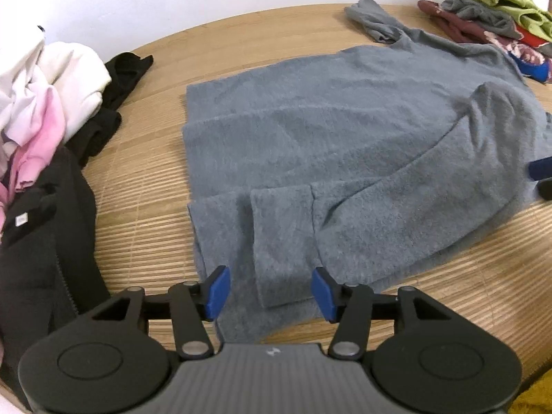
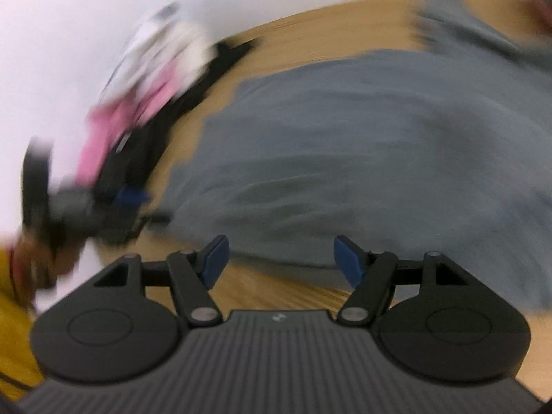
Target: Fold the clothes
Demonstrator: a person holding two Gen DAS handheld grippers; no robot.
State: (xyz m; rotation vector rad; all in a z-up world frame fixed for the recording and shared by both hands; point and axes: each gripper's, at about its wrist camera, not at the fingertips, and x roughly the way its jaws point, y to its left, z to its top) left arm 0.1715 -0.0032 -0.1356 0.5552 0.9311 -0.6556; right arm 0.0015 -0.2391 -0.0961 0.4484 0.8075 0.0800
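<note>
My left gripper (image 1: 269, 289) is over the near edge of the grey sweater (image 1: 345, 145), jaws apart with nothing pinched. A sleeve cuff (image 1: 281, 241) lies below the gap, but the pads aren't pressing it.

The sweater lies mostly flat on the wooden counter (image 1: 145, 207), one sleeve folded across the body toward me, the other sleeve (image 1: 376, 20) bunched at the far side.

On the left of the left wrist view there's a heap of white and pink clothes (image 1: 45, 96) with black garments (image 1: 114, 103) beside it, plus a dark zip jacket (image 1: 41, 258) at the near left. A mixed pile (image 1: 496, 13) of green, maroon and red pieces sits at the far right corner, just beside the sweater's shoulder.

The right wrist view is badly motion-blurred. My right gripper (image 2: 280, 260) has jaws wide and empty, above the near edge of the sweater (image 2: 362, 158) and bare counter (image 2: 283, 289). The left gripper (image 2: 114, 207) shows there as a dark smear at the left, and a yellow sleeve (image 2: 13, 327) at the bottom-left corner.
</note>
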